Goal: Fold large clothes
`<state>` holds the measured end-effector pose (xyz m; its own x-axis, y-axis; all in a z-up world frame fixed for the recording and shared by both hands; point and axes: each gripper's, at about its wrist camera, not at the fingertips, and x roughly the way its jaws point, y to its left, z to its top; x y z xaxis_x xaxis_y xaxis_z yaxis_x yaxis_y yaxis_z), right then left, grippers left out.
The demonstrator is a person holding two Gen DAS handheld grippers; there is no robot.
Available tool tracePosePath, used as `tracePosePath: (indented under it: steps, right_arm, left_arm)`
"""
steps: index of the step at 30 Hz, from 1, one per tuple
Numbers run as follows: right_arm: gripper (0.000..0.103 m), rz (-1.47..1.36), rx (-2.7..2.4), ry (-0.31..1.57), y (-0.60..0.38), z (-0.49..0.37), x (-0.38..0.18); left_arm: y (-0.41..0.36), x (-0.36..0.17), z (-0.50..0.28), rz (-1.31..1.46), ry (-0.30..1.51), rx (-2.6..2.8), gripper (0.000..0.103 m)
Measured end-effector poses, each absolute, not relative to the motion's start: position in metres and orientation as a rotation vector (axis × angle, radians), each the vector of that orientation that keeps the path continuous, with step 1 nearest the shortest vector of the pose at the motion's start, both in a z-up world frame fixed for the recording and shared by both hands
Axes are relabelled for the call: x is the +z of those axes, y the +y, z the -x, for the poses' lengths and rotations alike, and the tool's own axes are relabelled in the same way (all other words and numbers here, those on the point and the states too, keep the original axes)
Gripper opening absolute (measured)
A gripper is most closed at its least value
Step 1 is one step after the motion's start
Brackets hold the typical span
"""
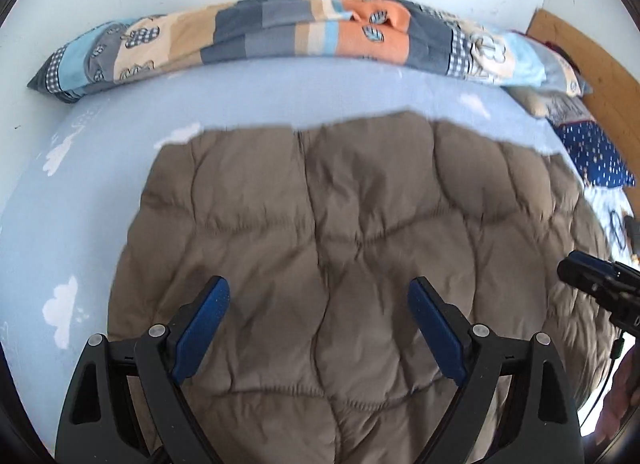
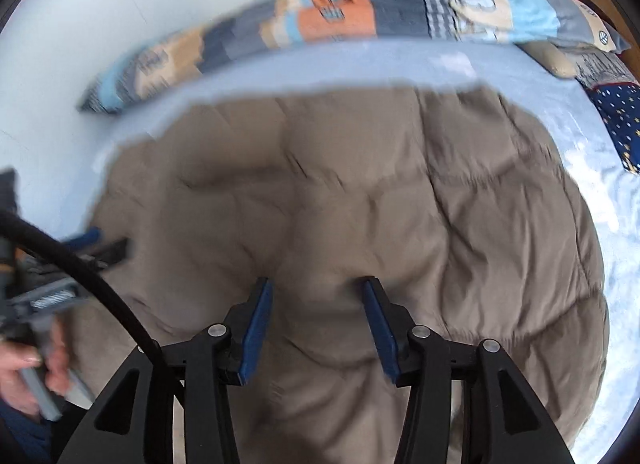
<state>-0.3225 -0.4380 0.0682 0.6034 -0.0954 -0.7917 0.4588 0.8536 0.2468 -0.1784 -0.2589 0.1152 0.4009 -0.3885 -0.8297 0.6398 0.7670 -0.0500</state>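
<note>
Puffer jacket (image 1: pixel 340 244), brown quilted, lies spread flat on the blue bed (image 1: pixel 80 184), its far edge short of the patchwork quilt roll (image 1: pixel 280 32) by the wall. Left claw (image 1: pixel 319 292) hangs over the jacket's near middle, blue pads wide apart, empty. Right claw (image 2: pixel 316 296) likewise over the jacket, pads apart, narrower gap, empty. Jacket's length seems to run sideways under both claws; neither clearly nearer an edge.

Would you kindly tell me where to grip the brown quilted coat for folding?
Probably pinch the brown quilted coat at its far straight edge, reaching over from the near side; that edge lies flat and clear on the blue sheet, whereas the puffy middle offers nothing thin to grip.
</note>
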Motion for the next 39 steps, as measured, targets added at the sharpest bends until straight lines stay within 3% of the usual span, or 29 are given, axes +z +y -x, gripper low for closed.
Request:
tracePosePath:
  steps: [3, 12, 23, 32, 39]
  right_arm:
    - [0.053, -0.468, -0.372, 0.809, -0.444, 0.318, 0.083]
    - [0.053, -0.483, -0.453, 0.927, -0.467, 0.294, 0.057]
    - [0.055, -0.435, -0.443, 0.795, -0.433, 0.368, 0.09]
    - [0.055, -0.535, -0.508, 0.807, -0.399, 0.46, 0.063]
    - [0.055, -0.501, -0.566, 0.832, -0.396, 0.461, 0.049]
  left_arm:
    - [-0.268, 0.113, 0.169, -0.317, 0.945, -0.622, 0.091]
    - [-0.264, 0.104, 0.158, -0.306, 0.974, -0.611, 0.091]
    - [-0.203, 0.145, 0.223, -0.27, 0.786, -0.578, 0.091]
    - [-0.156, 0.108, 0.299, -0.304, 0.808, -0.511, 0.091]
    - [-0.158, 0.085, 0.297, -0.346, 0.816, -0.486, 0.091]
